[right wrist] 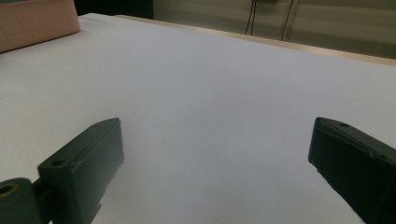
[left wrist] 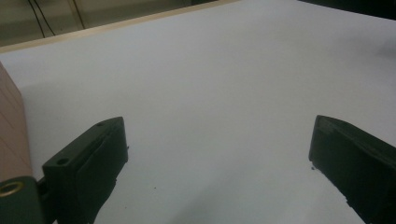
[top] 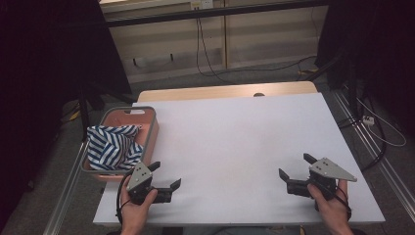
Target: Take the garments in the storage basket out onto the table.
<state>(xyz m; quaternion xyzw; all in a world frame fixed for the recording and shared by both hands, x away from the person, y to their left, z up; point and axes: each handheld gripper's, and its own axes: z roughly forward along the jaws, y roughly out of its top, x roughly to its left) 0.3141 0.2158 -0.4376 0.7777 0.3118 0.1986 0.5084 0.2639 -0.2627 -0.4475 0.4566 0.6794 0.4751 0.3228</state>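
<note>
High view: left tool (top: 165, 174) spread wide, empty, on surface (top: 235, 142); right tool (top: 295, 168) likewise. Striped cloth (top: 113, 147) in pink basket (top: 152, 128), just beyond left tool. Reach forward, pinch a top fold.

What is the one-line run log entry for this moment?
left gripper: open, beside basket | right gripper: open, empty | striped cloth: in basket

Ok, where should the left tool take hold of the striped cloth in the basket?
Grip the raised fold of the striped cloth from above with the left tool: it is heaped above the rim of the pink basket, whose walls block the sides.
</note>
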